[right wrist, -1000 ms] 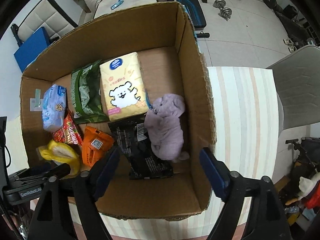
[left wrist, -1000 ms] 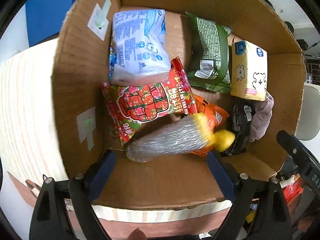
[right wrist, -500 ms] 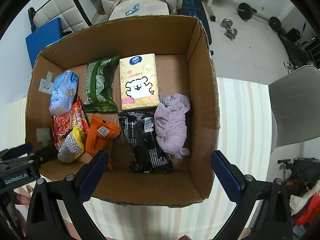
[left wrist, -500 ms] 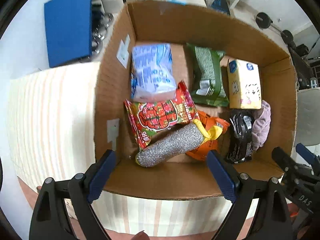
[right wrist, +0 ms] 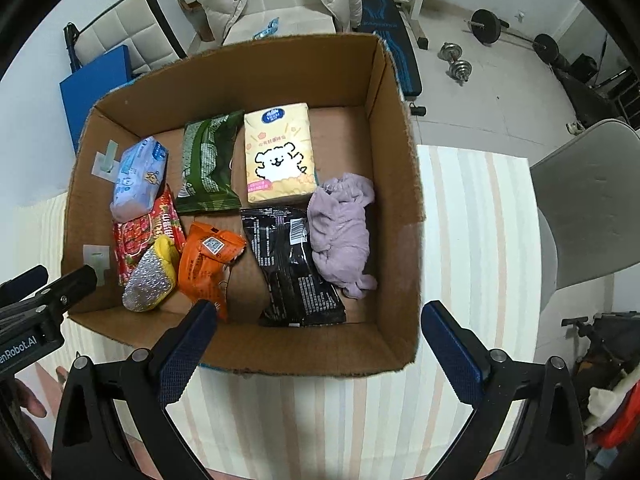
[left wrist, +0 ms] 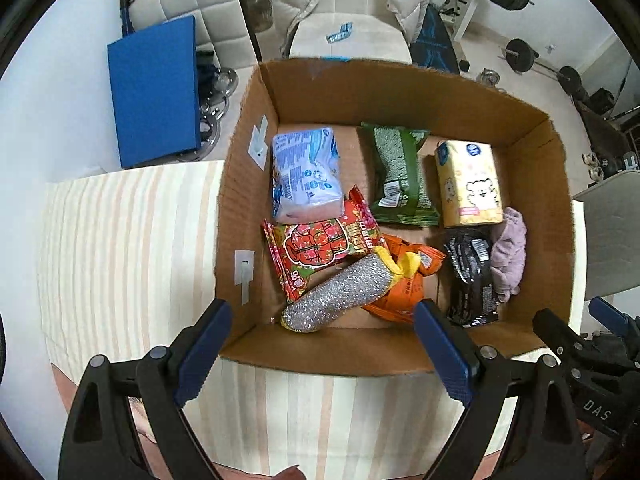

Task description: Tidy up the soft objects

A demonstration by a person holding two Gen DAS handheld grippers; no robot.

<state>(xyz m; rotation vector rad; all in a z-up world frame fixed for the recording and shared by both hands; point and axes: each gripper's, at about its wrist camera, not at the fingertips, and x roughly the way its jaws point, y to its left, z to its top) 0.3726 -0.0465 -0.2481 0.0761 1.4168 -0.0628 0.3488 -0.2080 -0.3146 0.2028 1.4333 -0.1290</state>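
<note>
Scene: an open cardboard box [left wrist: 248, 216] sits on a table with a striped cloth [left wrist: 128, 240], seen from above by 2 handheld grippers.
Left gripper [left wrist: 322, 354]: jaws spread wide with nothing between them, hovering over the near wall of the box on its left side.
Right gripper [right wrist: 320, 354]: jaws also spread wide and empty, hovering over the near wall toward the right side of the box.
Back row of box: a pale blue wipes pack [left wrist: 306, 176], a green packet [left wrist: 402, 176] and a yellow tissue pack with a cartoon bear [left wrist: 468, 184] lie side by side, each flat on the floor of the box.
Front row of box: a red snack bag [left wrist: 320, 250] is tucked partly under the blue pack; a silver scrubber with yellow trim [left wrist: 340, 294] rests on the red bag and on an orange packet [left wrist: 404, 292].
Right side of box: a black packet [right wrist: 294, 264] lies flat, with a crumpled lilac cloth [right wrist: 342, 230] touching its right edge and close to the right wall.
Why so placed: the soft things appear gathered into 1 container, flat packs spread across the floor and the looser ones filling gaps.
Table outside box: no soft object is visible on the cloth in either view.
Progress: judged near its end, since everything soft in view is already inside.
Risk: the scrubber sits tilted on other packs and could slide if the box is nudged.
</note>
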